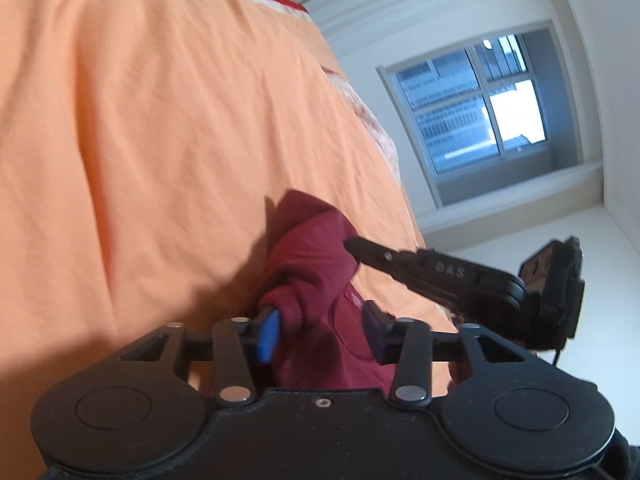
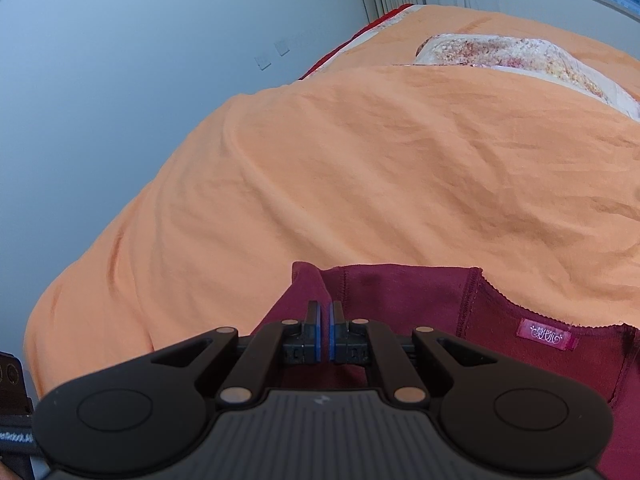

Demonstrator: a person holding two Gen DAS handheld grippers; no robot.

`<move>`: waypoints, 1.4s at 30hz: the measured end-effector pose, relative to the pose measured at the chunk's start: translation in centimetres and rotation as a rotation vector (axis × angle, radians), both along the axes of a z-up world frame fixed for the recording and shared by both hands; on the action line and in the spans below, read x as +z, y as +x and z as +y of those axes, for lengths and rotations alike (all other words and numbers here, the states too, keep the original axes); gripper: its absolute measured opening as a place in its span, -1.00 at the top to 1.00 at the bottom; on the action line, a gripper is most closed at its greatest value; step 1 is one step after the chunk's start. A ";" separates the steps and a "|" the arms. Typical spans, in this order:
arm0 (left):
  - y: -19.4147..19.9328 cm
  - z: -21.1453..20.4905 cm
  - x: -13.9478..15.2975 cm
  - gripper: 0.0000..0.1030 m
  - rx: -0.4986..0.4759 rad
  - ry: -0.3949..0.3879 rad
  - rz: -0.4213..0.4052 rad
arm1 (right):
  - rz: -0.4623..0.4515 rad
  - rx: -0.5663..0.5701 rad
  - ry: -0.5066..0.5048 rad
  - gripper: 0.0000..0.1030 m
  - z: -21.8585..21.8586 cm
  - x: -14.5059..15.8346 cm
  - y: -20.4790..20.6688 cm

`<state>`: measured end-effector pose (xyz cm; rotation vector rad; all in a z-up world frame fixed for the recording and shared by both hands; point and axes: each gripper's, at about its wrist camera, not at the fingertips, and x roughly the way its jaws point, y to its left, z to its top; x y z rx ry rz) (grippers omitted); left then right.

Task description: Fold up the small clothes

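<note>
A small maroon garment (image 1: 312, 248) lies bunched on the orange bedsheet (image 1: 160, 120). My left gripper (image 1: 320, 332) is open, and a fold of the cloth sits between its blue pads (image 1: 267, 336). My right gripper (image 1: 354, 245) comes in from the right, its tips pinched into the garment's upper edge. In the right wrist view the right gripper (image 2: 325, 320) is shut on a raised fold of the maroon garment (image 2: 400, 292). A pink label (image 2: 546, 334) shows on the garment near a stitched seam.
The orange bedsheet (image 2: 360, 160) covers the whole bed and is wrinkled. A floral pillow or quilt (image 2: 500, 56) lies at the far end. A pale wall (image 2: 100, 80) runs along the bed's left side. A window (image 1: 480, 104) is beyond the bed.
</note>
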<state>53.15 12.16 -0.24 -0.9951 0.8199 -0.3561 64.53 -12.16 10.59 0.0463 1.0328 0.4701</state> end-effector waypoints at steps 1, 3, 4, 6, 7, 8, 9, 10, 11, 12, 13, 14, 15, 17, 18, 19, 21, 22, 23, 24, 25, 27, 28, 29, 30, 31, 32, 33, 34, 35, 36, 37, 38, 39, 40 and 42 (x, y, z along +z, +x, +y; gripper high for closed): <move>0.1 0.0 -0.1 0.76 0.008 0.017 0.009 | -0.002 0.000 -0.003 0.92 0.1 0.1 0.0; 0.1 -0.2 0.0 0.82 0.011 0.055 0.015 | -0.004 0.002 -0.001 0.92 0.2 0.2 -0.1; -0.1 -0.2 0.1 0.84 0.023 0.059 0.009 | -0.013 0.003 -0.001 0.92 0.3 0.3 -0.1; -0.9 0.4 0.3 0.86 0.053 0.075 0.014 | -0.039 0.017 -0.002 0.92 0.9 0.8 -0.2; -1.2 0.4 0.4 0.86 0.075 0.089 0.020 | -0.055 0.026 -0.006 0.92 1.4 1.0 -0.2; -1.6 0.7 0.4 0.86 0.095 0.093 0.031 | -0.071 0.040 -0.011 0.92 2.1 1.3 -0.1; -2.0 0.8 0.4 0.86 0.118 0.097 0.048 | -0.085 0.055 -0.019 0.92 2.8 1.5 0.0; -2.3 0.9 0.3 0.86 0.142 0.101 0.067 | -0.096 0.073 -0.028 0.92 3.6 1.6 0.1; -2.6 1.1 0.2 0.86 0.163 0.101 0.083 | -0.106 0.092 -0.036 0.92 4.4 1.6 0.1; -2.8 1.3 0.1 0.87 0.184 0.102 0.100 | -0.116 0.111 -0.045 0.92 5.3 1.5 0.1; -3.0 1.4 0.1 0.87 0.202 0.104 0.117 | -0.126 0.126 -0.054 0.91 6.0 1.5 0.1; -3.2 1.6 0.1 0.86 0.211 0.104 0.130 | -0.134 0.134 -0.063 0.90 6.7 1.4 0.0; -3.2 1.7 0.1 0.86 0.212 0.102 0.142 | -0.139 0.136 -0.069 0.90 7.1 1.4 -0.2; -3.3 1.8 0.1 0.85 0.203 0.107 0.155 | -0.164 0.129 -0.077 0.73 7.4 1.8 -0.7; -3.3 1.8 0.2 0.82 0.194 0.113 0.154 | -0.177 0.117 -0.083 0.52 7.2 2.0 -1.1; -3.3 1.8 0.3 0.76 0.180 0.121 0.158 | -0.188 0.102 -0.087 0.16 6.7 2.3 -1.4; -3.3 1.5 0.5 0.60 0.174 0.164 0.169 | -0.205 0.057 -0.099 -0.14 5.2 2.7 -2.4; -3.5 1.6 0.7 0.52 0.171 0.179 0.164 | -0.205 0.032 -0.108 -0.19 4.2 2.9 -3.1; -3.8 1.6 0.7 0.45 0.167 0.196 0.159 | -0.199 0.007 -0.116 -0.23 3.2 3.0 -3.9; -3.8 1.7 0.9 0.30 0.161 0.219 0.150 | -0.192 -0.021 -0.123 -0.38 2.0 2.9 -4.9; -4.1 1.6 1.2 0.23 0.153 0.245 0.130 | -0.186 -0.053 -0.131 -0.52 0.8 2.9 -6.1; -4.1 1.3 2.1 0.08 0.125 0.308 0.071 | -0.163 -0.122 -0.143 -0.63 -1.8 2.5 -8.9; -3.9 1.0 2.5 -0.01 0.107 0.340 0.043 | -0.142 -0.159 -0.151 -0.64 -3.2 2.0 -10.5; -3.6 0.6 2.8 -0.06 0.088 0.369 0.017 | -0.118 -0.196 -0.157 -0.64 -4.4 1.6 -12.2; -3.1 0.2 2.9 -0.12 0.066 0.399 -0.001 | -0.094 -0.237 -0.163 -0.66 -5.6 1.2 -13.9; -2.6 -0.2 2.8 -0.11 0.049 0.432 -0.006 | -0.068 -0.278 -0.167 -0.68 -6.9 0.7 -15.8; -1.9 -0.5 2.5 -0.10 0.041 0.462 0.012 | -0.041 -0.317 -0.170 -0.69 -8.0 0.2 -17.7; -1.3 -0.6 2.1 -0.05 0.042 0.483 0.047 | -0.013 -0.355 -0.173 -0.69 -9.1 -0.2 -19.6; -0.6 -0.5 1.6 0.02 0.052 0.500 0.093 | 0.012 -0.388 -0.178 -0.69 -10.0 -0.7 -21.5; 0.0 -0.4 1.1 0.04 0.070 0.518 0.140 | 0.033 -0.416 -0.183 -0.69 -10.8 -1.0 -23.4; 0.3 -0.1 0.6 0.08 0.085 0.533 0.182 | 0.050 -0.443 -0.187 -0.70 -11.6 -1.2 -25.5; 0.5 0.2 0.2 0.09 0.096 0.534 0.207 | 0.062 -0.469 -0.192 -0.72 -12.2 -1.4 -27.3; 0.5 0.4 -0.1 0.09 0.104 0.526 0.214 | 0.071 -0.493 -0.197 -0.74 -12.7 -1.6 -28.9; 0.3 0.5 -0.1 0.09 0.105 0.527 0.215 | 0.078 -0.514 -0.200 -0.78 -13.3 -1.6 -30.4; 0.1 0.6 0.1 0.09 0.103 0.539 0.216 | 0.085 -0.532 -0.202 -0.81 -13.7 -1.7 -31.7; -0.6 0.5 0.8 0.05 0.106 0.569 0.210 | 0.091 -0.555 -0.212 -0.85 -14.3 -1.9 -34.1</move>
